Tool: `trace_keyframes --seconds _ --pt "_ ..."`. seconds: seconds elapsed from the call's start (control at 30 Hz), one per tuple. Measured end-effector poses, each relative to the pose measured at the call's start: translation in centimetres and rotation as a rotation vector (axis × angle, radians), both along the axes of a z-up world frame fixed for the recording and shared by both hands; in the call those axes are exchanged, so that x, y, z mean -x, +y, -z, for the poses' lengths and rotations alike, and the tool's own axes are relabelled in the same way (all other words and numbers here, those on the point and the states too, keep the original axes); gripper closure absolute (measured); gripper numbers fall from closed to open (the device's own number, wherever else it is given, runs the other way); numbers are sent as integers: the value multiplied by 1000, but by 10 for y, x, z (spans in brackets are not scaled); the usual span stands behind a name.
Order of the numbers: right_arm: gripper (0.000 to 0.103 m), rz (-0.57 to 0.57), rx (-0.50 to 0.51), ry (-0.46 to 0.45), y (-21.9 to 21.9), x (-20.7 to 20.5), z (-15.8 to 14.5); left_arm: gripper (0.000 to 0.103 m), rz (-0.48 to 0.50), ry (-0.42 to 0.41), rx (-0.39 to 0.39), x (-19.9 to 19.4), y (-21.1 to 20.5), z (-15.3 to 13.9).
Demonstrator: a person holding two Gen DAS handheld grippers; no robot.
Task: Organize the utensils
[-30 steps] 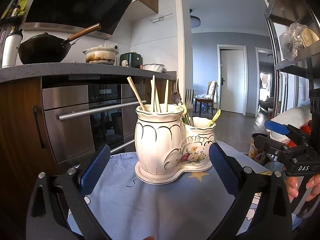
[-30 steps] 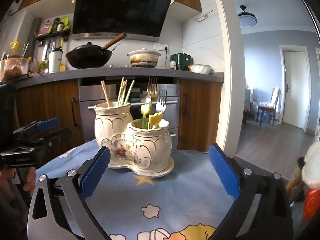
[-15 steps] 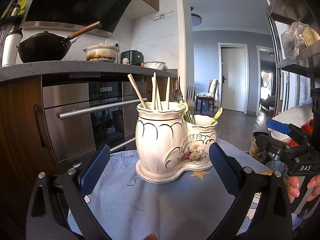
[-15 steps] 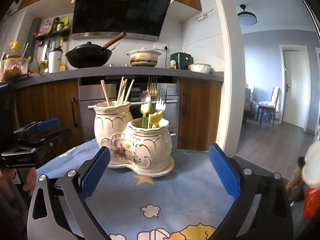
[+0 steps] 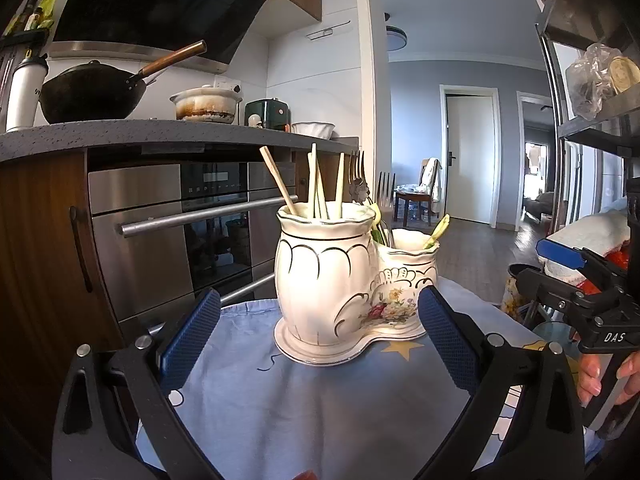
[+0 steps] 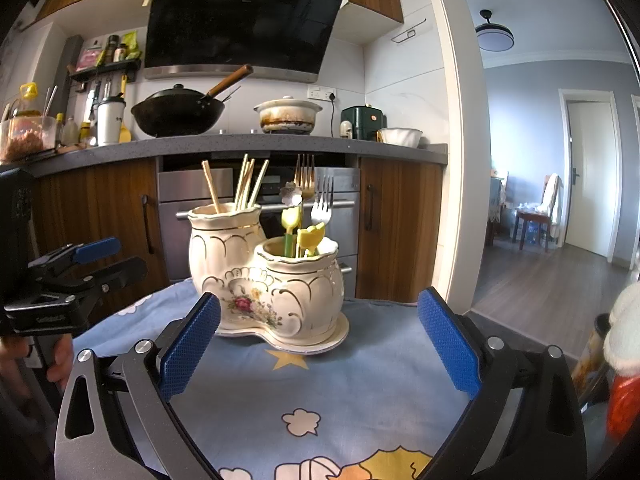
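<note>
Both left tongs (image 5: pixel 319 334) and right tongs (image 6: pixel 319 334) spread apart, empty, near ceramic utensil holder (image 6: pixel 266 276) on table (image 6: pixel 320 392).

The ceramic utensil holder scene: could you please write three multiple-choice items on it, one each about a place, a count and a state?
1. Where do the chopsticks stand?
A. taller pot
B. shorter pot
C. on the cloth

2. How many metal forks rise above the ceramic utensil holder?
A. none
B. two
C. five

3. How is the right claw?
A. shut on a fork
B. open, empty
C. shut on the holder

Answers:
1 A, they stick out of the taller pot's mouth.
2 B, one golden, one silver.
3 B, its blue pads sit wide apart with nothing between them.
</note>
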State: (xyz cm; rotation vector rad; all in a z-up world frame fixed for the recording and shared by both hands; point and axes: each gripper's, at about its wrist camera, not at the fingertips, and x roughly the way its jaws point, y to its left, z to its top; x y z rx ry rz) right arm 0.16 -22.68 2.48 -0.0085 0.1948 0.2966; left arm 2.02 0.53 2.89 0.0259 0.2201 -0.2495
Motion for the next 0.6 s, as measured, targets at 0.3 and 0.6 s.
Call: trace_keyframes --seconds 0.3,0.6 --pt "5 0 0 0 0 0 0 6 -5 3 2 0 1 0" --pt "5 0 0 0 0 0 0 6 -13 5 2 -2 2 0"
